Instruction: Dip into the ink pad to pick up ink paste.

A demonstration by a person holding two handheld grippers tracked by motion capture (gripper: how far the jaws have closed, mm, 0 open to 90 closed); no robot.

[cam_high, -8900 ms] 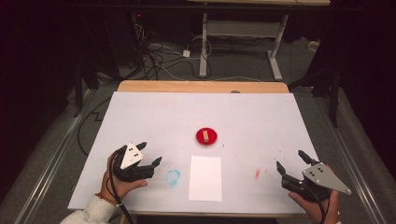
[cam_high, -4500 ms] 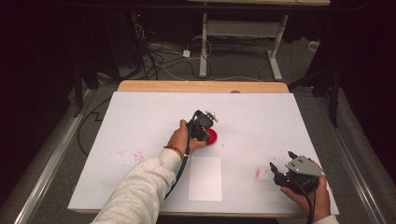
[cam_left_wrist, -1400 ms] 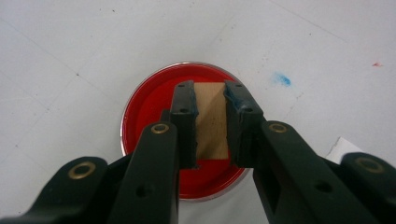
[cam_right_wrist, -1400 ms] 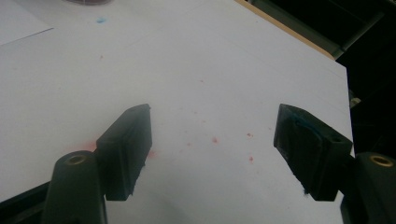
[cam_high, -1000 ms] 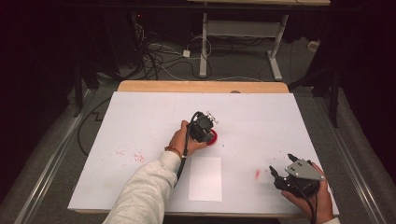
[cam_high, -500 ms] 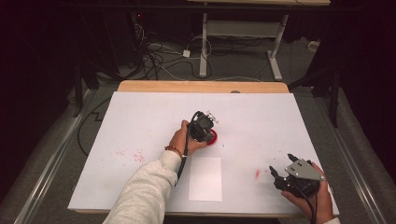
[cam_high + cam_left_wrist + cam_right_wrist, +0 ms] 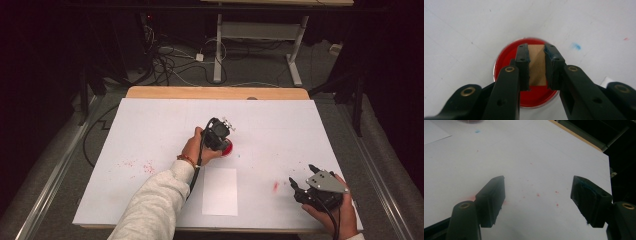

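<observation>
The left gripper (image 7: 536, 52) is clamped on the wooden block (image 7: 537, 65) that stands in the red dish (image 7: 529, 97), one jaw pressed to each long side. In the high view that gripper (image 7: 220, 134) sits over the dish (image 7: 227, 148) near the middle of the table (image 7: 150, 115), the sleeved left arm stretched out to it. Some seconds back this hand rested at the near left edge with its jaws apart and the block lay untouched in the dish; it has since travelled to the dish and taken hold. Over the last second nothing has shifted: hand, dish and block look the same, so the grip seems settled and the block has not yet left the dish. I judge the grasp done and the lift the next thing to come.

The right gripper (image 7: 300, 186) waits at the near right corner, jaws wide apart with nothing between them, above faint red specks (image 7: 537, 194) on the white surface. It has barely moved. The sheet of paper (image 7: 220, 191) lies just in front of the dish, likely where the block is headed.
</observation>
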